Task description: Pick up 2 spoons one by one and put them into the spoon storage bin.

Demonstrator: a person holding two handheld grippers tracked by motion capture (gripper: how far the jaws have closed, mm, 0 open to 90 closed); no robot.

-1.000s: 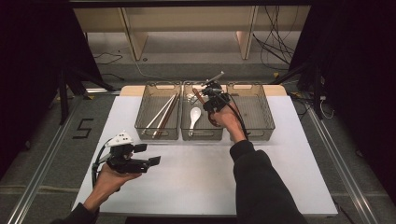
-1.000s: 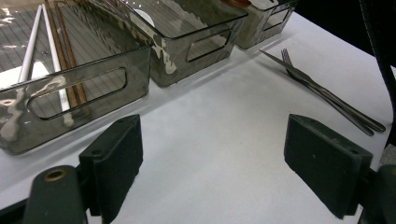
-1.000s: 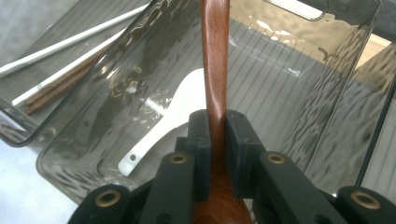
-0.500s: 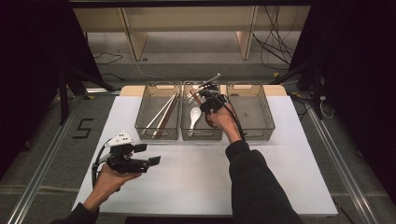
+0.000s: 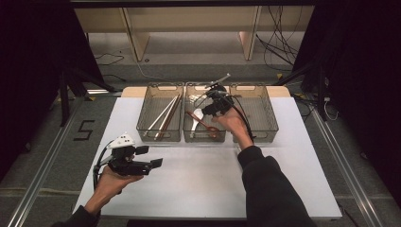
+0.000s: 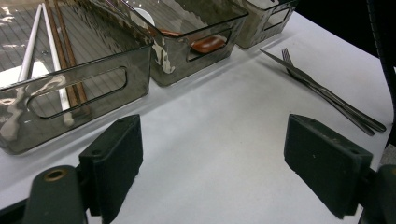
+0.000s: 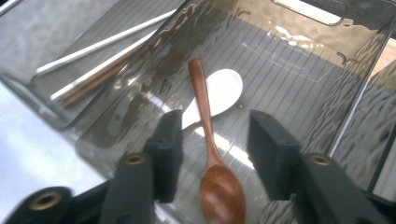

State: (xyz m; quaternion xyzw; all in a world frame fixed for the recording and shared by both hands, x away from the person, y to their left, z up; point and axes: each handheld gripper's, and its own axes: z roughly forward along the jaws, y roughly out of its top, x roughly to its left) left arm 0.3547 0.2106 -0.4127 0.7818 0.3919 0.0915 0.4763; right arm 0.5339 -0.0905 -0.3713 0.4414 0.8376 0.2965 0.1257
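Right hand-held gripper [image 7: 212, 154], frame ctr, jaws apart, empty, above brown wooden spoon [image 7: 215, 163] lying w/ white ceramic spoon [image 7: 219, 95] in smoky clear plastic bin [image 7: 299, 60]. Left hand-held gripper [image 6: 212, 158] wide open, empty, over white surface [image 6: 219, 126].

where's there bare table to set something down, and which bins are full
Free: the white table between the left gripper and the right sleeve, in front of the bins. The right bin looks bare. Crowded: the left bin holds chopsticks; the middle bin holds a wooden spoon lying across a white spoon.
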